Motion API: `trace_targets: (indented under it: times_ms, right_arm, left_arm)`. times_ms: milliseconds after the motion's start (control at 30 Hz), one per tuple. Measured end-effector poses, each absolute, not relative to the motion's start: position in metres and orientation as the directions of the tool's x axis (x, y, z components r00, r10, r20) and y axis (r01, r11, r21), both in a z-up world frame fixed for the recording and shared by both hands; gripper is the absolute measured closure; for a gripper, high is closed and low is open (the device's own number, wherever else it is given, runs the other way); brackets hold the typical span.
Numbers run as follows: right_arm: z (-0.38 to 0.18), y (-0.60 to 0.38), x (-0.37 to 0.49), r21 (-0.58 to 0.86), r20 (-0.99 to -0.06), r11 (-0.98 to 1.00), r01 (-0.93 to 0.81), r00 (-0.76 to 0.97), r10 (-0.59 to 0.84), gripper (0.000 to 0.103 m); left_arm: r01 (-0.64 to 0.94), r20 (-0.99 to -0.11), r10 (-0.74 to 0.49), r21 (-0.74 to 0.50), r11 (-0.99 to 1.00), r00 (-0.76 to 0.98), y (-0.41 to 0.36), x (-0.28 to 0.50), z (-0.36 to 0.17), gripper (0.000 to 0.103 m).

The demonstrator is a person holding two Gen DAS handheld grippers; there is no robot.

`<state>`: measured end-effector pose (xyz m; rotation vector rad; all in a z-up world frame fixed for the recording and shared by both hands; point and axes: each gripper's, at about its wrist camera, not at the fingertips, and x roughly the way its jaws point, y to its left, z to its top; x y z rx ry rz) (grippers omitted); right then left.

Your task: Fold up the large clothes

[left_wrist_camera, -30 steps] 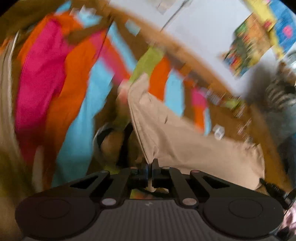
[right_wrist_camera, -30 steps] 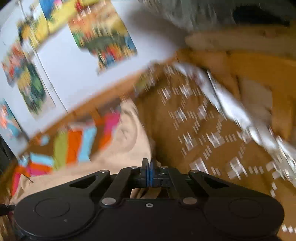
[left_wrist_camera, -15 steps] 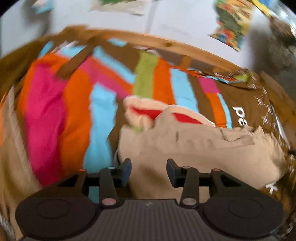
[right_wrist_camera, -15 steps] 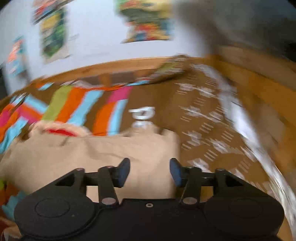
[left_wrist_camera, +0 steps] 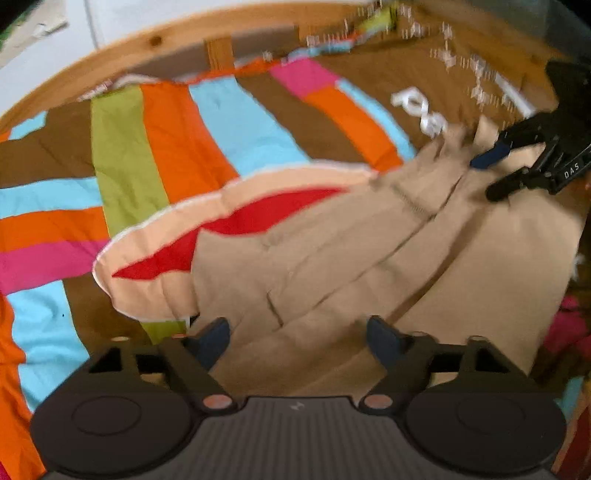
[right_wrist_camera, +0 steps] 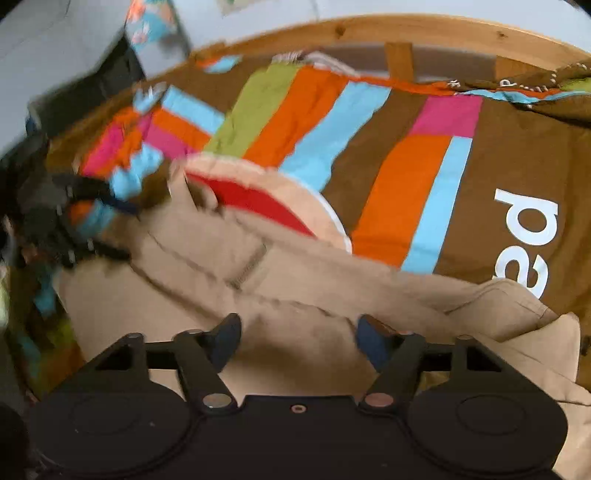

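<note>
1. While the left wrist view is a bit smeary, the left gripper (left_wrist_camera: 298, 336) is clear enough at 6 o'clock: both fingers spread wide apart, nothing pinched between them.
2. Same view, the tan garment (left_wrist_camera: 424, 258) lies bunched on the striped bedspread (left_wrist_camera: 207, 133), running from between the fingers up toward 2 o'clock. It looks like trousers, but I can't say for sure.
3. A peach-and-red lining (left_wrist_camera: 221, 229) is turned out at about 9 to 10 o'clock of the garment, with a thin white edge.
4. The right gripper (left_wrist_camera: 517, 162) pokes in at 2 o'clock, fingers parted, sitting right over the far end of the tan fabric. Whether it touches the cloth I can't tell, too blurry.
5. A wooden bed frame (left_wrist_camera: 155, 40) curves along 11 to 12 o'clock, with a pale wall above it.
6. Over in the right wrist view, the right gripper (right_wrist_camera: 298, 334) sits at 6 o'clock with its fingers also well apart and holding nothing, the tan garment (right_wrist_camera: 295, 273) lying loose just beyond the tips.
7. The garment spans the lower half from 8 to 4 o'clock, with the lining (right_wrist_camera: 258, 199) folded out near 11 o'clock.
8. The left gripper (right_wrist_camera: 88, 229) shows at 9 o'clock, heavily blurred, at the garment's edge.
9. The bedspread (right_wrist_camera: 424, 192) fills the upper part, white lettering (right_wrist_camera: 528, 236) at 3 o'clock, bed frame (right_wrist_camera: 406, 29) across 12 o'clock.
</note>
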<state>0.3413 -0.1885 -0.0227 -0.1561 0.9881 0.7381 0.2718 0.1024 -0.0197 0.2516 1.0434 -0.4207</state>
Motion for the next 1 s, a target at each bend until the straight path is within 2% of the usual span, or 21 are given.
trace_targets:
  times_ms: [33, 67, 100, 133, 167, 233, 433, 467, 567, 633, 733, 800, 833, 867, 933, 1000]
  right_arm:
    - [-0.025, -0.187, 0.335, 0.146, -0.809, 0.752, -0.643, 0.360, 0.465, 0.061]
    - [-0.026, -0.187, 0.331, 0.131, -0.806, 0.751, -0.647, 0.372, 0.460, 0.069]
    - [-0.027, -0.190, 0.329, 0.142, -0.801, 0.755, -0.641, 0.373, 0.468, 0.074]
    - [-0.026, -0.193, 0.327, 0.163, -0.796, 0.760, -0.629, 0.372, 0.478, 0.085]
    - [-0.025, -0.195, 0.324, 0.163, -0.791, 0.761, -0.628, 0.378, 0.481, 0.091]
    - [-0.017, -0.193, 0.313, 0.104, -0.780, 0.759, -0.643, 0.420, 0.463, 0.096]
    - [-0.002, -0.173, 0.296, -0.091, -0.684, 0.797, -0.597, 0.619, 0.386, 0.097]
    - [-0.007, -0.167, 0.297, -0.123, -0.680, 0.799, -0.589, 0.636, 0.364, 0.097]
    - [-0.036, -0.161, 0.304, -0.143, -0.722, 0.809, -0.571, 0.619, 0.309, 0.097]
    - [-0.053, -0.163, 0.303, -0.155, -0.731, 0.805, -0.572, 0.615, 0.296, 0.096]
    - [-0.056, -0.168, 0.304, -0.124, -0.724, 0.823, -0.554, 0.618, 0.307, 0.096]
    - [-0.056, -0.172, 0.304, -0.101, -0.719, 0.826, -0.554, 0.614, 0.324, 0.095]
    - [-0.057, -0.173, 0.304, -0.095, -0.716, 0.827, -0.554, 0.615, 0.330, 0.094]
    - [-0.057, -0.174, 0.302, -0.090, -0.713, 0.829, -0.552, 0.617, 0.333, 0.094]
    - [-0.056, -0.173, 0.301, -0.092, -0.709, 0.829, -0.551, 0.621, 0.334, 0.093]
    - [-0.055, -0.174, 0.299, -0.089, -0.706, 0.827, -0.555, 0.621, 0.341, 0.090]
  left_arm:
    - [0.455, -0.887, -0.196, 0.017, 0.890, 0.418, 0.100, 0.274, -0.025, 0.076]
    - [0.456, -0.895, -0.181, 0.028, 0.890, 0.408, 0.099, 0.275, -0.028, 0.096]
    - [0.452, -0.895, -0.176, 0.032, 0.891, 0.409, 0.098, 0.275, -0.029, 0.098]
    - [0.450, -0.891, -0.181, 0.029, 0.893, 0.417, 0.099, 0.275, -0.029, 0.103]
    - [0.455, -0.883, -0.192, 0.026, 0.890, 0.428, 0.099, 0.272, -0.026, 0.103]
    - [0.452, -0.855, -0.185, 0.064, 0.890, 0.485, 0.094, 0.266, -0.018, 0.103]
    - [0.200, -0.728, -0.023, 0.158, 0.967, 0.685, 0.102, 0.270, 0.007, 0.103]
    - [0.173, -0.738, -0.025, 0.125, 0.977, 0.675, 0.105, 0.275, 0.003, 0.103]
    - [0.210, -0.728, -0.181, -0.052, 0.976, 0.662, 0.116, 0.274, -0.004, 0.103]
    - [0.245, -0.744, -0.201, -0.052, 0.968, 0.637, 0.118, 0.272, -0.007, 0.103]
    - [0.337, -0.758, -0.276, -0.079, 0.938, 0.591, 0.120, 0.265, -0.011, 0.102]
    - [0.361, -0.760, -0.287, -0.074, 0.930, 0.583, 0.116, 0.264, -0.013, 0.093]
    - [0.376, -0.766, -0.286, -0.063, 0.924, 0.575, 0.112, 0.266, -0.014, 0.083]
    - [0.396, -0.774, -0.285, -0.048, 0.917, 0.565, 0.107, 0.268, -0.016, 0.064]
    - [0.440, -0.783, -0.275, -0.001, 0.898, 0.558, 0.097, 0.274, -0.021, 0.043]
    - [0.481, -0.781, -0.270, 0.044, 0.876, 0.563, 0.085, 0.277, -0.024, 0.037]
